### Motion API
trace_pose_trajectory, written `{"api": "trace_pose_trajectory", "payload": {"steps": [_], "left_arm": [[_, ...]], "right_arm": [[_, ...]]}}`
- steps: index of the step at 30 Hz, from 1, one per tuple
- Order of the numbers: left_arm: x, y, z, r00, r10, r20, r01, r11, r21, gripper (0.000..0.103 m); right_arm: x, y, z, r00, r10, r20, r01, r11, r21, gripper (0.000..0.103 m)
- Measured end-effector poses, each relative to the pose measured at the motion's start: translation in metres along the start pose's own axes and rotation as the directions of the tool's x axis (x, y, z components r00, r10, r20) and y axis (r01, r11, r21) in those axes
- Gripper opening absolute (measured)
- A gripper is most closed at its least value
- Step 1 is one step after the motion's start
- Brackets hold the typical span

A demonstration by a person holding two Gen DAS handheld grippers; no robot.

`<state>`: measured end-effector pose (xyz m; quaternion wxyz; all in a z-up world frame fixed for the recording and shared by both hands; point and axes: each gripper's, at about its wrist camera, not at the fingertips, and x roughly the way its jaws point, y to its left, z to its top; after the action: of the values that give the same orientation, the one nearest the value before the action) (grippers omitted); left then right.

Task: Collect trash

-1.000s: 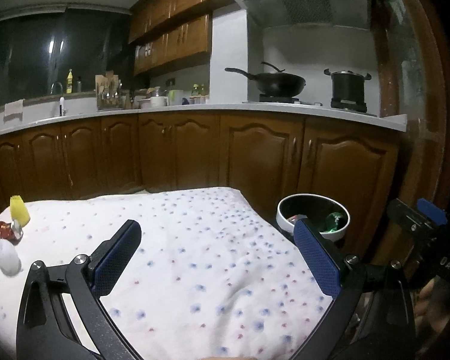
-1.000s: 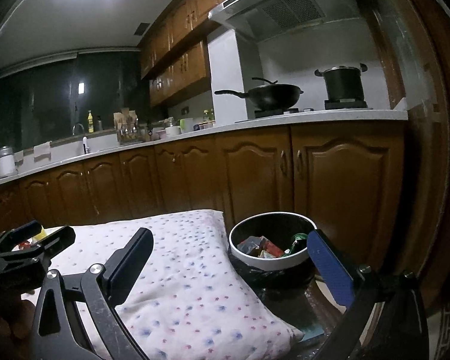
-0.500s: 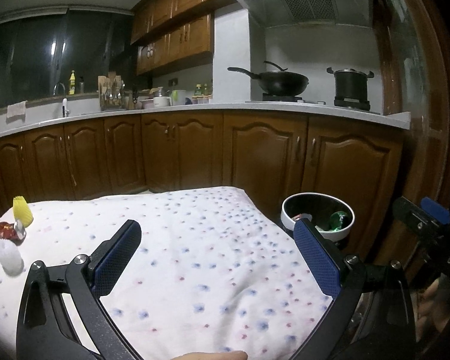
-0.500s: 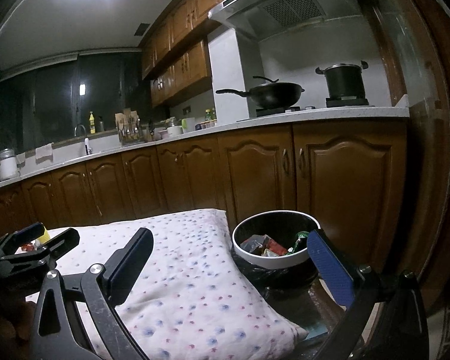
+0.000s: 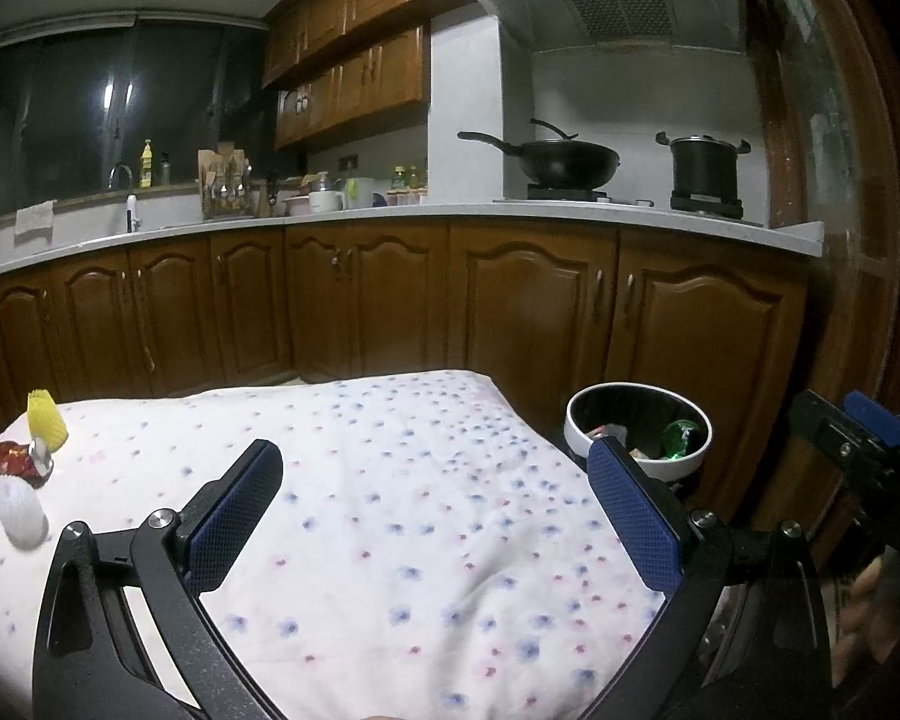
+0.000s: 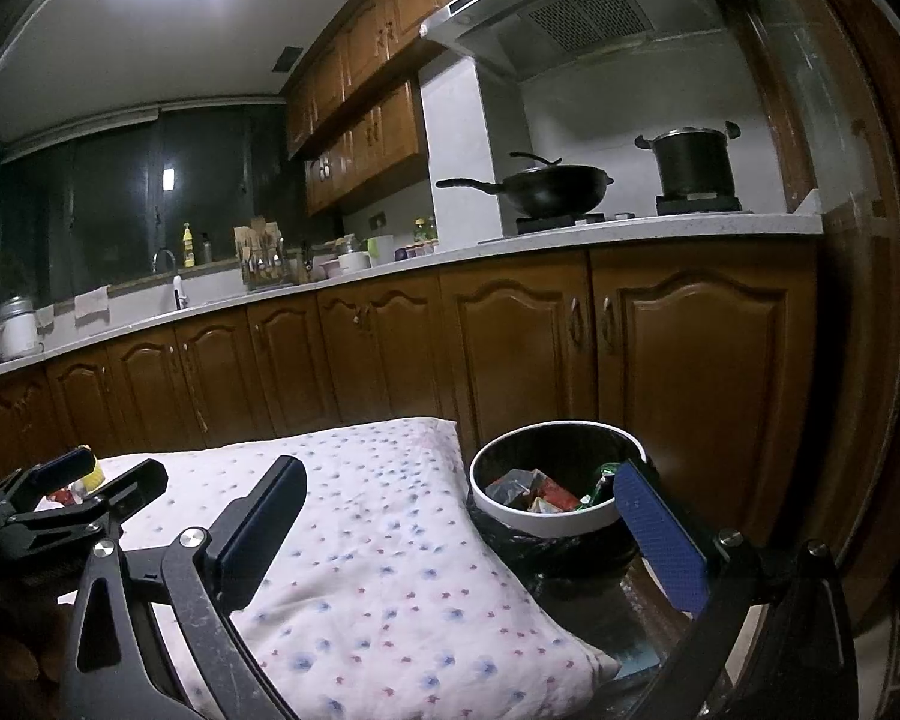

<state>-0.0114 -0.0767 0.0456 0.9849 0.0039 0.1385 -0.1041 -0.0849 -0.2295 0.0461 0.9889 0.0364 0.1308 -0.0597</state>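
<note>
Hovering apart and empty over the pillow (image 5: pixel 390 516), both tongs (image 5: pixel 435 504) (image 6: pixel 459 519) seem between pickups; next, the left must reach the wrappers (image 5: pixel 21 459) for the bin (image 5: pixel 639 462).

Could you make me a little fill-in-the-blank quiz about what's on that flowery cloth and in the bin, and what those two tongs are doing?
1. Both the left tongs and the right tongs are ____ and hold nothing.
2. The white-rimmed bin stands off the cloth's ____ edge.
3. The foam net farthest back on the flowery cloth is coloured ____.
4. The red wrapper lies between that net and a ____ net.

Missing words: open; right; yellow; white
</note>
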Motion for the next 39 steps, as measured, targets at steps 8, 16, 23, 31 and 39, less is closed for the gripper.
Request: {"api": "trace_pose_trajectory", "payload": {"steps": [8,16,23,31,39], "left_arm": [[-0.0012,0.0003,-0.0025,1.000,0.005,0.003,-0.005,1.000,-0.001,0.103],[-0.0009,0.0017,-0.0025,1.000,0.001,0.001,-0.001,1.000,0.000,0.103],[-0.0002,0.0015,-0.0056,1.000,0.004,-0.001,-0.004,1.000,-0.003,0.103],[-0.0004,0.0018,-0.0053,1.000,0.005,-0.002,-0.005,1.000,-0.002,0.103],[-0.0004,0.0015,-0.0047,1.000,0.005,-0.003,-0.005,1.000,-0.002,0.103]], "right_arm": [[-0.0003,0.0013,-0.0005,1.000,0.001,-0.001,-0.001,1.000,0.002,0.103],[0.0007,0.0052,-0.0018,1.000,0.008,-0.005,-0.008,1.000,0.002,0.103],[0.0011,0.0067,-0.0025,1.000,0.011,-0.005,-0.011,1.000,0.002,0.103],[0.0009,0.0069,-0.0026,1.000,0.011,-0.005,-0.011,1.000,0.003,0.103],[0.0008,0.0089,-0.0031,1.000,0.010,-0.005,-0.010,1.000,0.002,0.103]]}}
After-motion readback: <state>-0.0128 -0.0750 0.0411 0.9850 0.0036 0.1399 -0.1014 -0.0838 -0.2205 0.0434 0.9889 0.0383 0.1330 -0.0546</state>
